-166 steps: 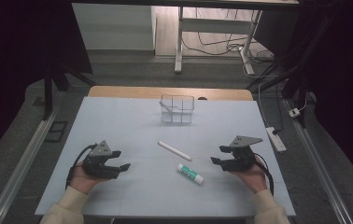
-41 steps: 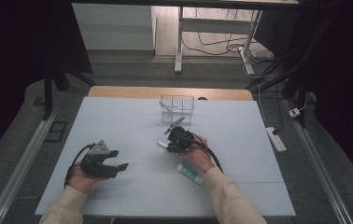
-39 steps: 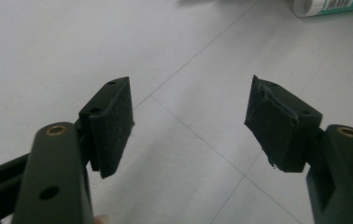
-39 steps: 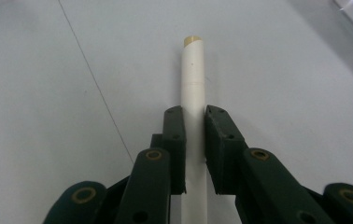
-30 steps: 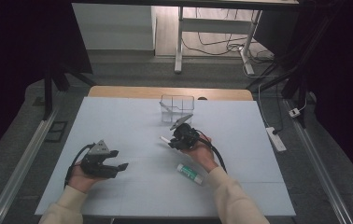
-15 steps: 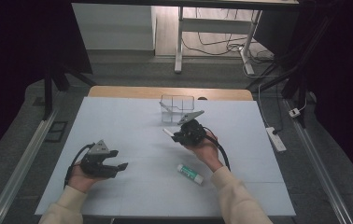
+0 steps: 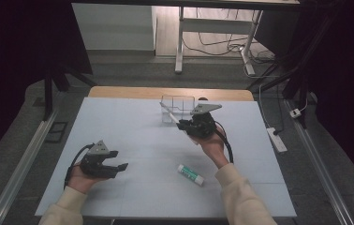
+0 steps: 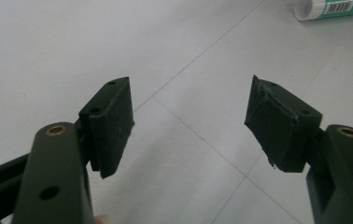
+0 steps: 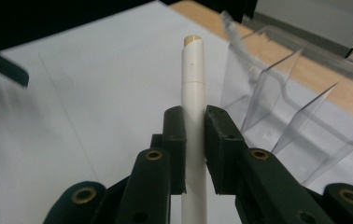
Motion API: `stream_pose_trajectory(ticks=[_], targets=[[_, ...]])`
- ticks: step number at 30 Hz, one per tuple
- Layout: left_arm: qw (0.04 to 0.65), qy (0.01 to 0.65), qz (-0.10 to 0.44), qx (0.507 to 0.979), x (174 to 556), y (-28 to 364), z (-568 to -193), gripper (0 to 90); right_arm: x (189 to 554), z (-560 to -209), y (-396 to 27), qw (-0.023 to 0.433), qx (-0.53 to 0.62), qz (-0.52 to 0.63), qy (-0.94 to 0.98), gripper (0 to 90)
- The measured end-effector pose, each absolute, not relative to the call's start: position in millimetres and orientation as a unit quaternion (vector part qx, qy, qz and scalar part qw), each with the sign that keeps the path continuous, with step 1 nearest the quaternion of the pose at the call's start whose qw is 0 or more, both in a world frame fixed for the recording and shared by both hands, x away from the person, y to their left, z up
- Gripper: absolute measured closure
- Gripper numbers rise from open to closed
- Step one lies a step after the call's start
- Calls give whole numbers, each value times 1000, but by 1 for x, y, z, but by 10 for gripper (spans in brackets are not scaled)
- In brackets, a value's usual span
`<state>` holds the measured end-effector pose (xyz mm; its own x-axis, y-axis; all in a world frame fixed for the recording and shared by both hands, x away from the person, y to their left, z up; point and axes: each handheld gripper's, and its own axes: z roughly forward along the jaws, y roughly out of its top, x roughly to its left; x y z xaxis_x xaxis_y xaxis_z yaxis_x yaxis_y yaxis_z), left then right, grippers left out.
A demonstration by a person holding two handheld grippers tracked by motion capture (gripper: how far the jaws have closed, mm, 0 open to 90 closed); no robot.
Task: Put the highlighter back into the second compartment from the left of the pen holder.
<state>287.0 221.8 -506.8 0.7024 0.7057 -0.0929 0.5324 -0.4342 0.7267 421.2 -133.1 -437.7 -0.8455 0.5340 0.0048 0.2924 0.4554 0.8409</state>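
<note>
The right tongs (image 9: 194,140) squeeze a white pen (image 9: 193,84), held up beside the clear box (image 9: 277,98). The pen's bottom end is hidden behind the tongs. The left tongs (image 8: 191,121) stand wide with nothing between them, low over the bench (image 7: 133,126). The glue stick (image 8: 333,8) is cut off at the picture's edge.

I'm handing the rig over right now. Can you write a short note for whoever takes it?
Right claw: shut on the white pen, lifted beside the clear organizer at the table's far edge.
Left claw: open, holding nothing, low over the table.
Glue stick: lying on the table near the right forearm.
Done: pen picked up.
Left: probably drop the pen into the organizer, then fetch the glue stick.
</note>
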Motion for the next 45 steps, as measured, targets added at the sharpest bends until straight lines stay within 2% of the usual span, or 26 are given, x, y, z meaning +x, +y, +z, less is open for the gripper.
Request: stream_pose_trajectory(ticks=[18,45], targets=[[393,370,115,834,286,226,-504,319,452,-398,-134,143,276,528,790,776],[397,371,115,831,285,229,-503,319,490,-400,-128,156,303,554,759,776]])
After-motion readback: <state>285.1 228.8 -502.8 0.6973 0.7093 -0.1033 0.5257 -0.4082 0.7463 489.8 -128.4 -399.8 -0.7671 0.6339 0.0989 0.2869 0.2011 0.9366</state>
